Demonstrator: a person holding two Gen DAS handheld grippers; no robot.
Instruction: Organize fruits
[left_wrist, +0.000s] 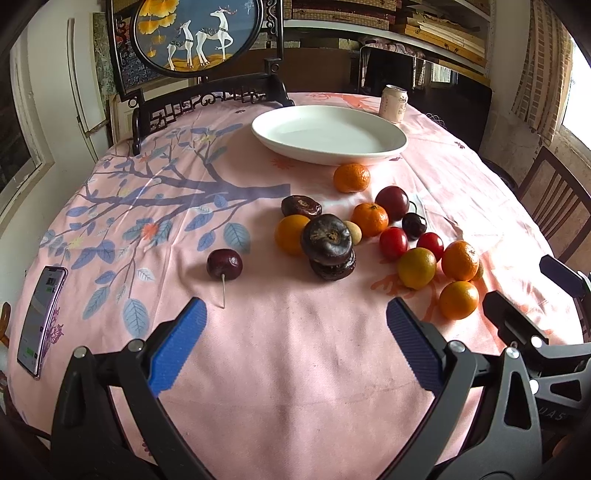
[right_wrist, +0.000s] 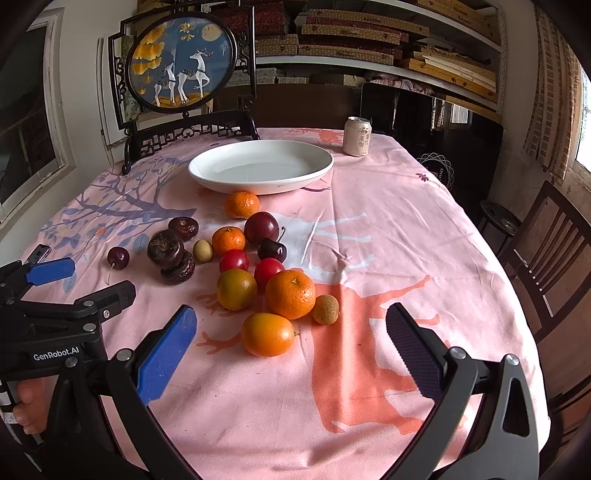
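**Fruits loose on cloth, plate empty: rolling and bruising are the risks**

Fruits of several kinds are scattered across the pink printed cloth of the worktop (right_wrist: 388, 229), in a loose cluster just in front of the wide white oval ceramic plate (right_wrist: 207, 173), which is seen to hold nothing. Nothing is judged to have been moved yet.

The left tool (left_wrist: 295, 325) is spread wide and holds nothing; it hangs above bare cloth, with the dark red stemmed cherry (left_wrist: 224, 264) just ahead of its left finger. The right tool (right_wrist: 291, 336) is likewise released and empty, and the smooth round orange fruit (right_wrist: 267, 334) lies nearest, between its fingers in the right wrist view.

Several hazards can be judged from this layout. The round fruits rest on wrinkled fabric, so a nudge from one finger could send one rolling toward the worktop edge. The large dimpled tangerine (right_wrist: 290, 299) touches the yellow-green citrus (right_wrist: 236, 289) and the small tan rough-skinned fruit (right_wrist: 325, 309), so a grasp there could knock its neighbours away. The two dark brown flattened fruits (right_wrist: 170, 254) are stacked and tilted; the upper one could be toppled. The glossy red tomato-like fruits (right_wrist: 233, 260) could be split by too firm a squeeze. The cloth could also be snagged by a low finger, and everything dragged.
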